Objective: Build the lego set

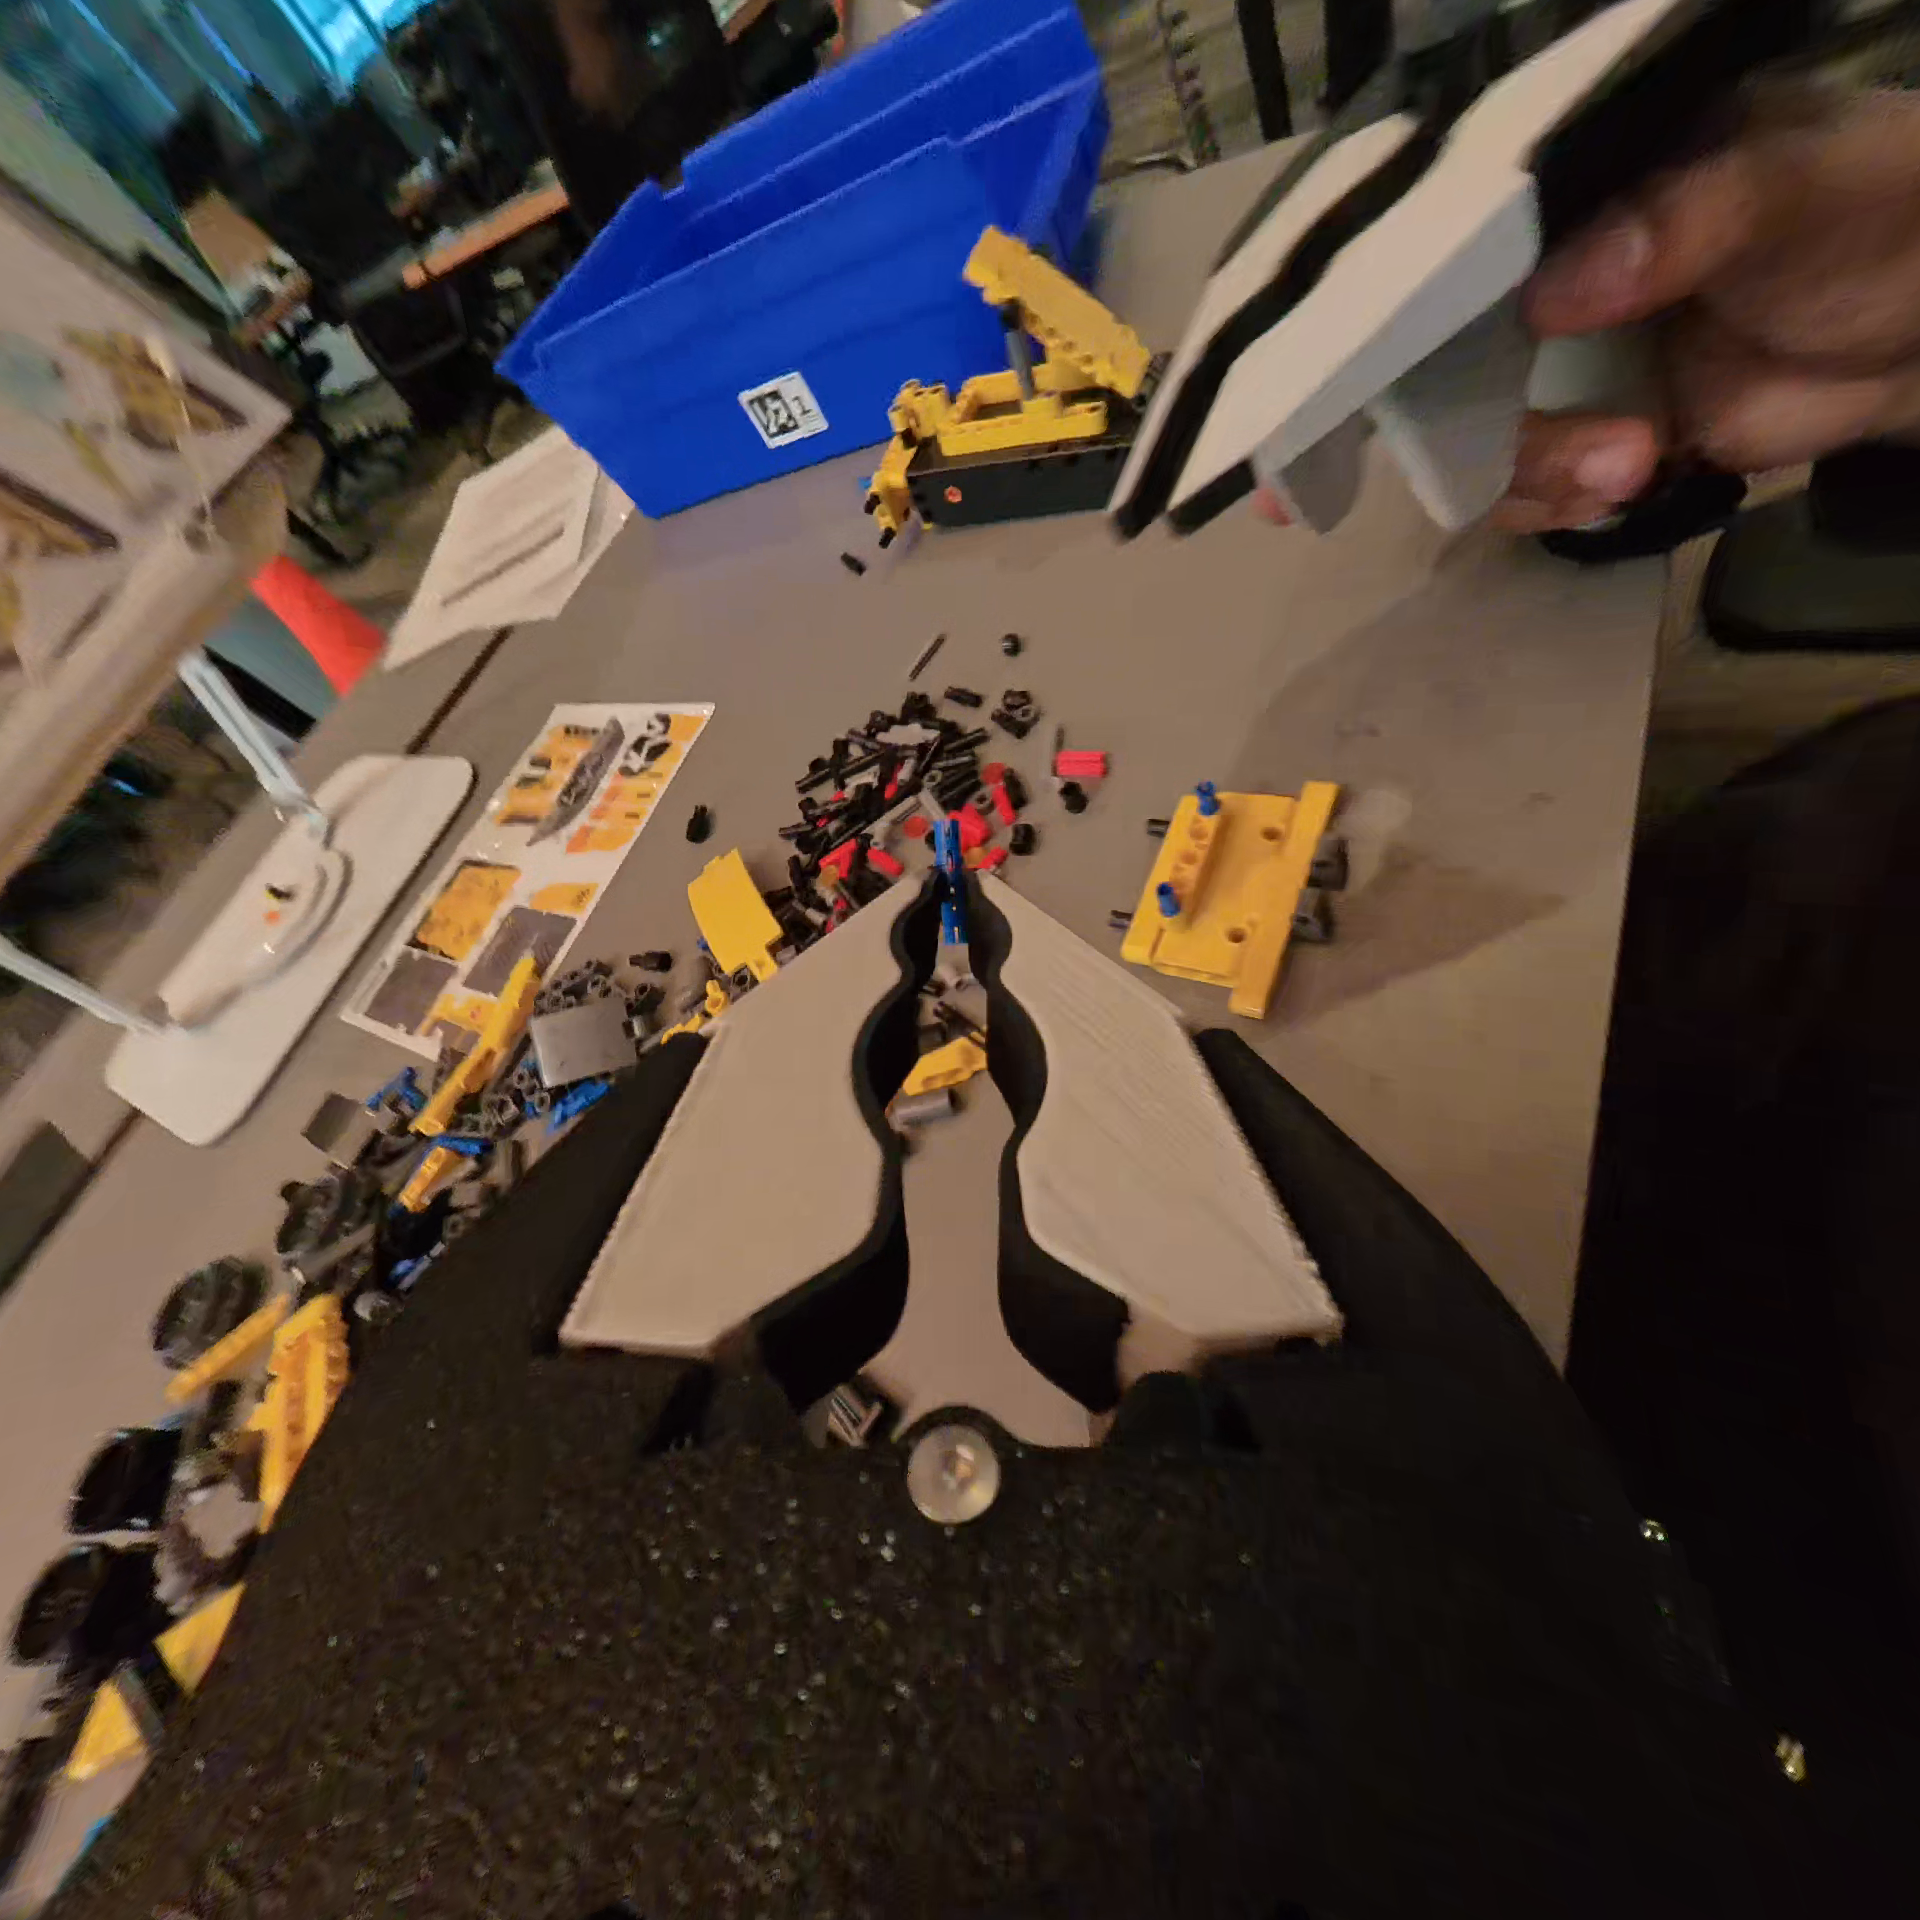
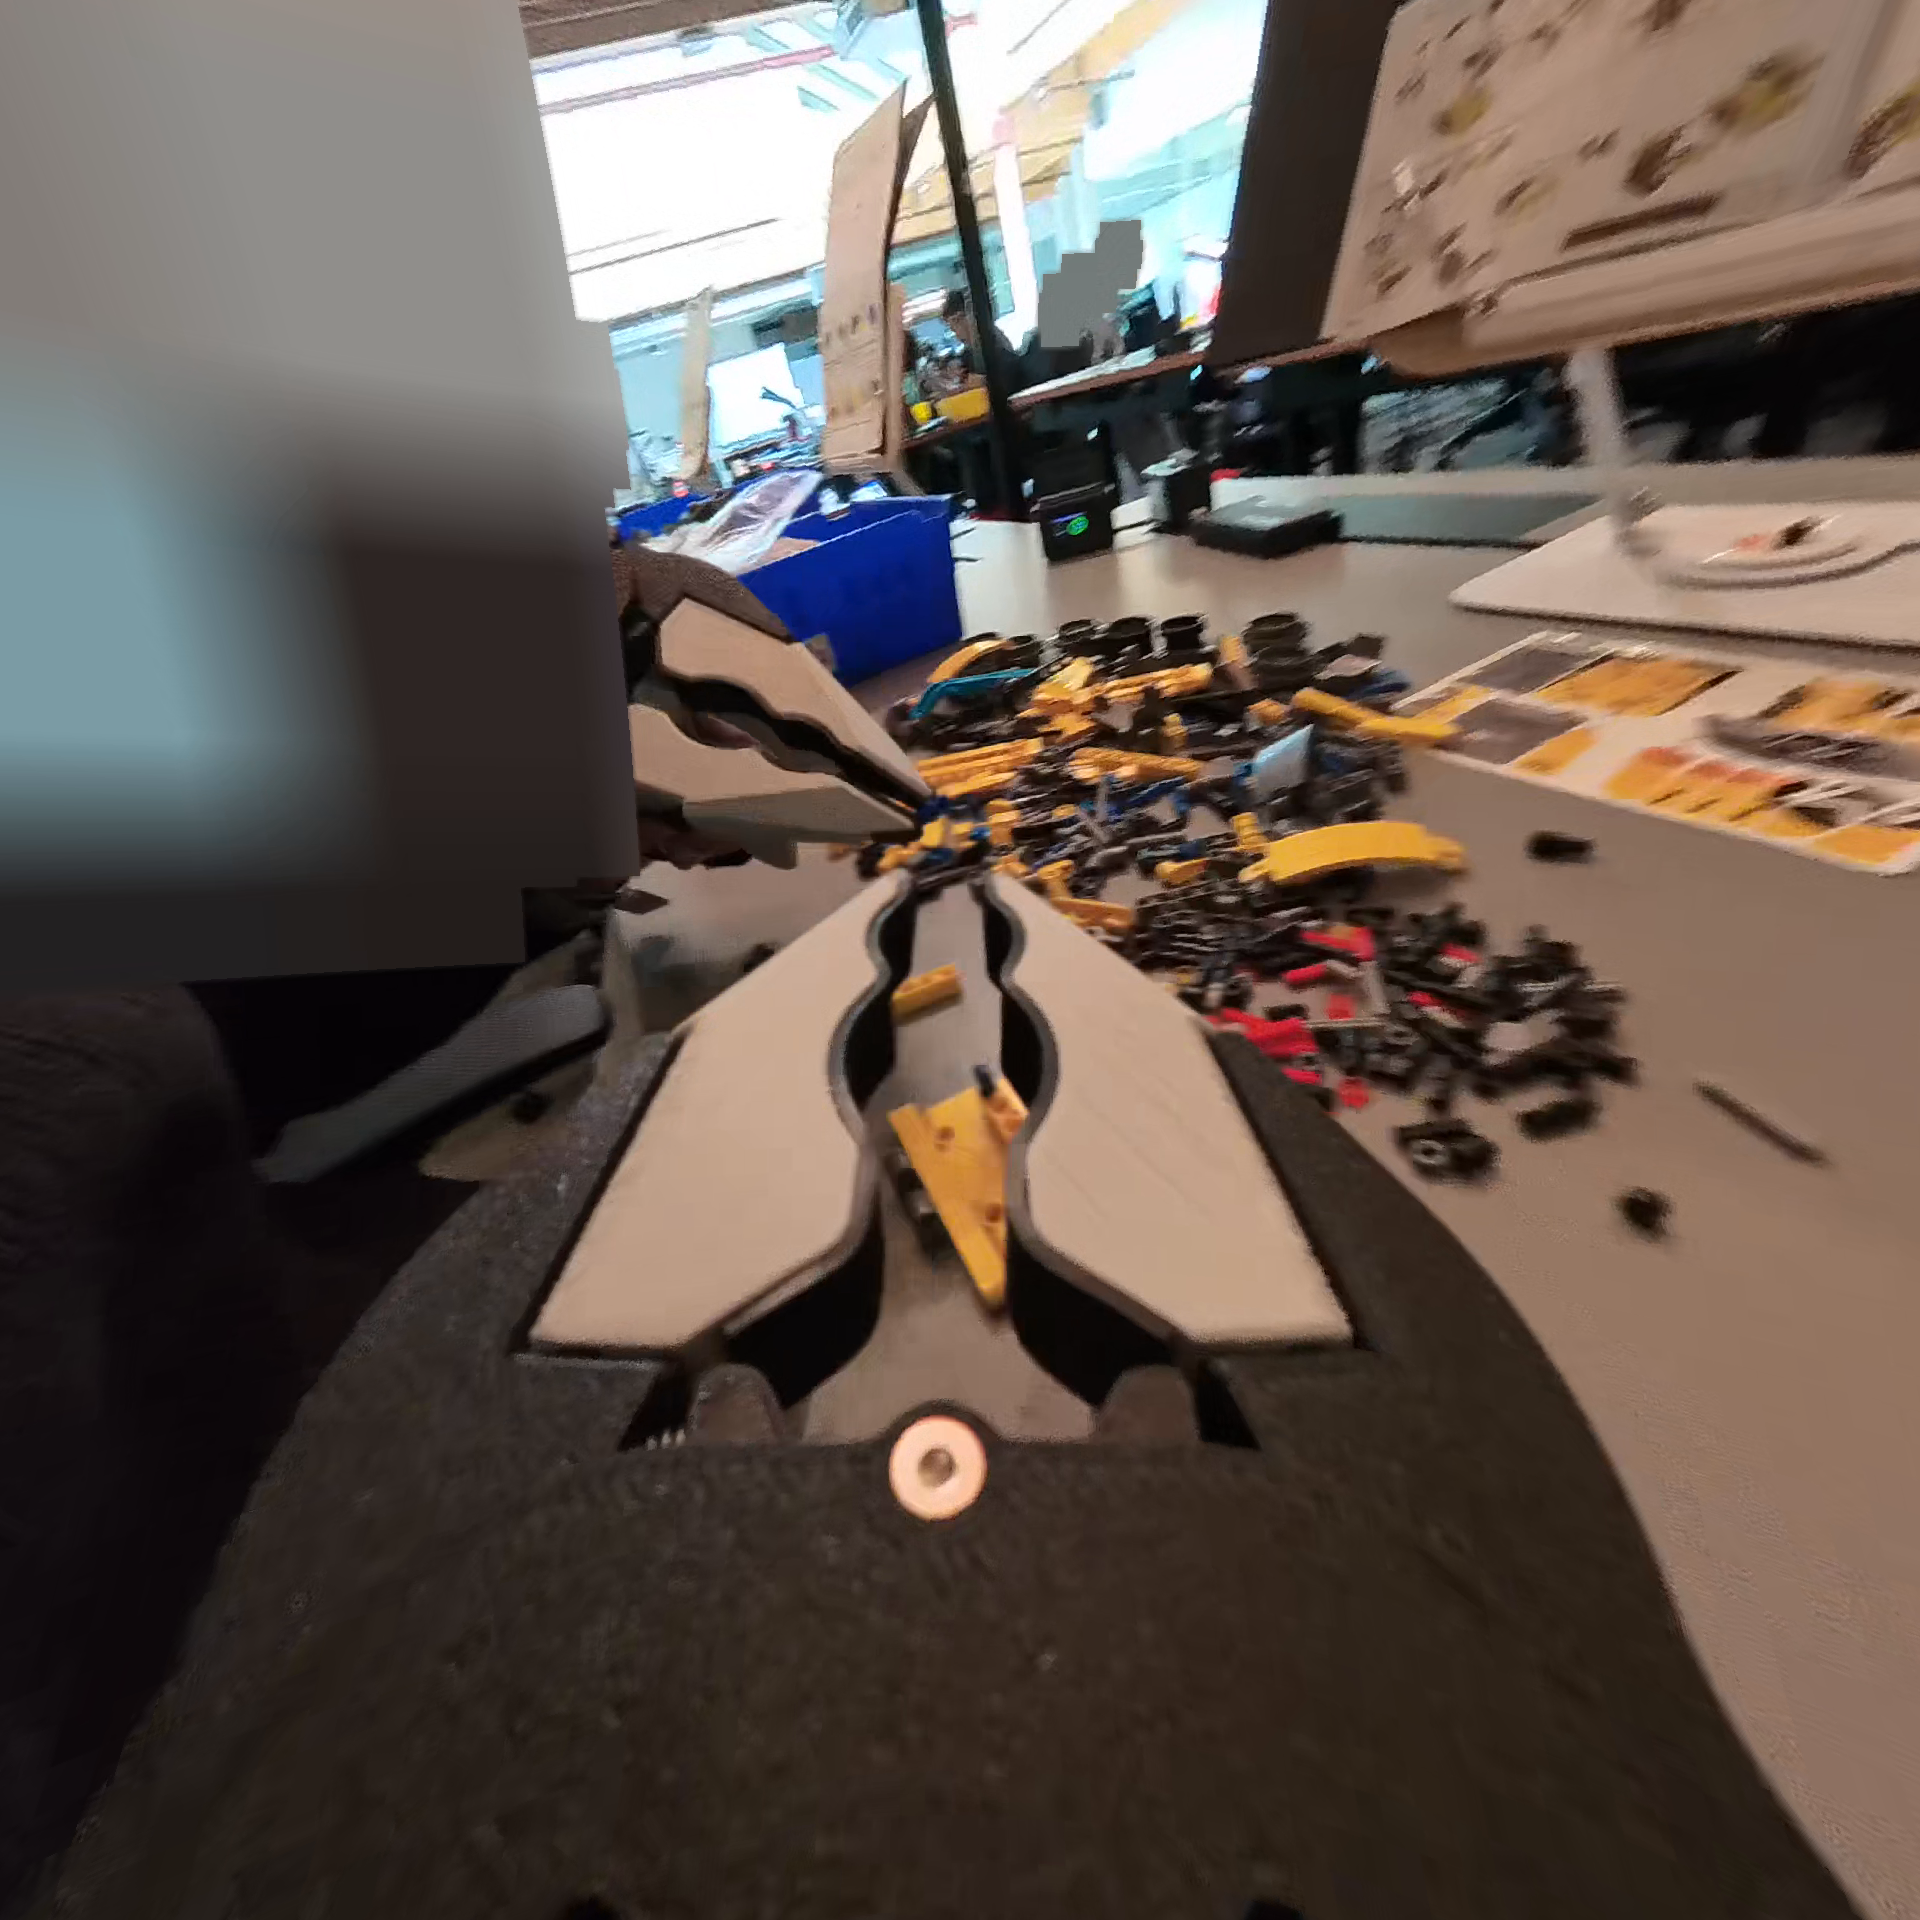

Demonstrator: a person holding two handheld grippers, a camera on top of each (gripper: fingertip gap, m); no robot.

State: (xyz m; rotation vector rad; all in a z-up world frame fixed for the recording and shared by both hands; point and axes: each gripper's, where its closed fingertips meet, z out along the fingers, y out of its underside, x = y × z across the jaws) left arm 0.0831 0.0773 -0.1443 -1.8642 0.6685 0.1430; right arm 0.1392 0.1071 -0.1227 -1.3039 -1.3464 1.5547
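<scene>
My left gripper [image 1: 951, 883] is shut on a small blue pin [image 1: 948, 878] and holds it upright over a pile of black and red pins [image 1: 904, 790]. It also shows in the right wrist view [image 2: 914, 816], with the blue pin [image 2: 935, 808] at its tips. My right gripper [image 2: 948, 883] is narrowly open and empty, a little above the table. A yellow plate assembly with blue pins [image 2: 961, 1174] lies under it. In the left wrist view a hand holds the right gripper [image 1: 1174, 509] high at the back right, and the yellow plate [image 1: 1231, 894] lies right of my left tips.
A blue bin [image 1: 831, 281] and a yellow-and-black built model [image 1: 1018, 436] stand at the back. A sticker sheet [image 1: 540, 862], a white stand base [image 1: 312, 914] and yellow beams with tyres [image 1: 301, 1351] lie to the left. The table edge [image 1: 1621, 935] runs at the right. The tips of one gripper are about 7 cm away from the tips of the other. To reach the yellow-and-black built model [image 1: 1018, 436] in a straight line is about 20 cm for my right fingers, about 25 cm for my left.
</scene>
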